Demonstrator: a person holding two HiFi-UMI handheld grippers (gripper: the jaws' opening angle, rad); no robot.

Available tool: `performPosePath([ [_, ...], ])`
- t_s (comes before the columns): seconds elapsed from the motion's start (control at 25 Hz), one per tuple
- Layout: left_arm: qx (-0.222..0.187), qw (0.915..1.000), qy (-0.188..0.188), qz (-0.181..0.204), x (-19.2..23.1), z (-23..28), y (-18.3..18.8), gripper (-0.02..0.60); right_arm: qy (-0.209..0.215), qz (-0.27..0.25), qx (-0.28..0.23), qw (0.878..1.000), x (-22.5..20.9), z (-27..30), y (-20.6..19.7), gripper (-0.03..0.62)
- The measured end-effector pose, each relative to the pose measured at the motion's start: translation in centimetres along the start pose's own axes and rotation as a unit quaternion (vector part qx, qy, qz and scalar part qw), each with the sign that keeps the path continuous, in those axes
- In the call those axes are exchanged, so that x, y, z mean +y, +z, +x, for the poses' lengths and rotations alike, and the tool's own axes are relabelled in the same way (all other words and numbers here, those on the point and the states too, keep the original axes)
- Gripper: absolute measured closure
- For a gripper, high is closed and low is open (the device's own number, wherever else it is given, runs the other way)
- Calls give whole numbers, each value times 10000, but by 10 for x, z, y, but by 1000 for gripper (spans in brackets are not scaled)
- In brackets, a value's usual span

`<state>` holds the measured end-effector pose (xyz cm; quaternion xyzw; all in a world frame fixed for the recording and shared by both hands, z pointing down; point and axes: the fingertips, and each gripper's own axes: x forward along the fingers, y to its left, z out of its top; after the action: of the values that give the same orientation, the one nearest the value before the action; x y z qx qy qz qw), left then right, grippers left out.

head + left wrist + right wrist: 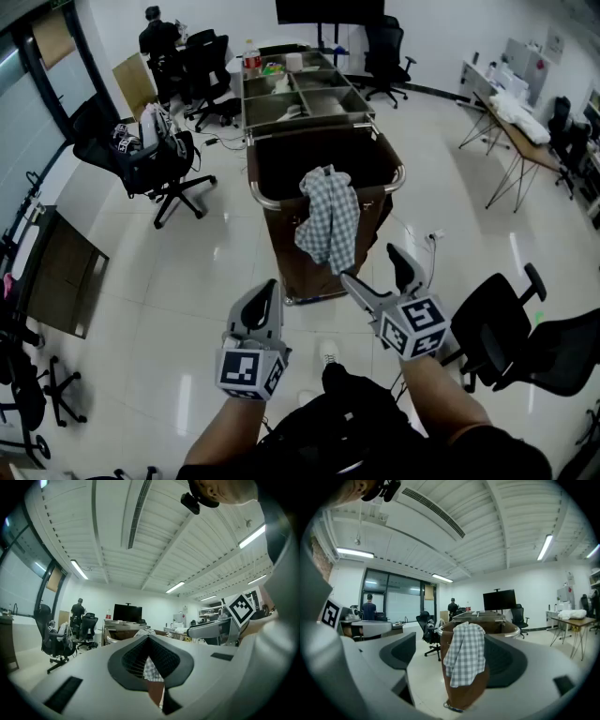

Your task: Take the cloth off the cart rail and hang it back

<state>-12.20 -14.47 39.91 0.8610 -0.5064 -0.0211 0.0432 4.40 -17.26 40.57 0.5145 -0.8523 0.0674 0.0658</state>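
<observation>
A blue-and-white checked cloth [329,221] hangs over the near metal rail [265,201] of a brown cart [281,169], bunched at the top. My right gripper [373,266] is held short of the cloth, below and right of it, its jaws spread wide and empty. In the right gripper view the cloth [465,658] and rail [513,632] show some way off between the open jaws of the right gripper [452,665]. My left gripper [264,298] hovers lower left of the cart, jaws together with nothing in them. Through the left gripper [149,641], a strip of cloth [151,671] shows in the slit.
Steel trays [300,92] with small items sit on the cart's far end. A black office chair [511,323] stands close on the right, another [155,155] at the left. A desk [520,127] is at the far right, a dark board [56,272] on the left floor, and a person [155,33] at the back.
</observation>
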Motion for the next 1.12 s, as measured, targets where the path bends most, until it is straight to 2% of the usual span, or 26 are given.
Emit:
performPosePath([
  [0.2, 58, 9999, 16, 95, 17, 11, 7, 581, -77, -25, -54, 10000, -16, 44, 12, 115],
  [0.64, 110, 9990, 411, 156, 61, 53, 9, 581, -24, -74, 65, 9999, -49, 145, 22, 80],
  [0.92, 96, 9976, 669, 140, 85, 79, 15, 581, 42, -17, 356, 9994, -66, 192, 8, 72],
  [1.12, 210, 9964, 816, 103, 97, 91, 6, 581, 37, -22, 614, 9981, -72, 219, -10, 68],
])
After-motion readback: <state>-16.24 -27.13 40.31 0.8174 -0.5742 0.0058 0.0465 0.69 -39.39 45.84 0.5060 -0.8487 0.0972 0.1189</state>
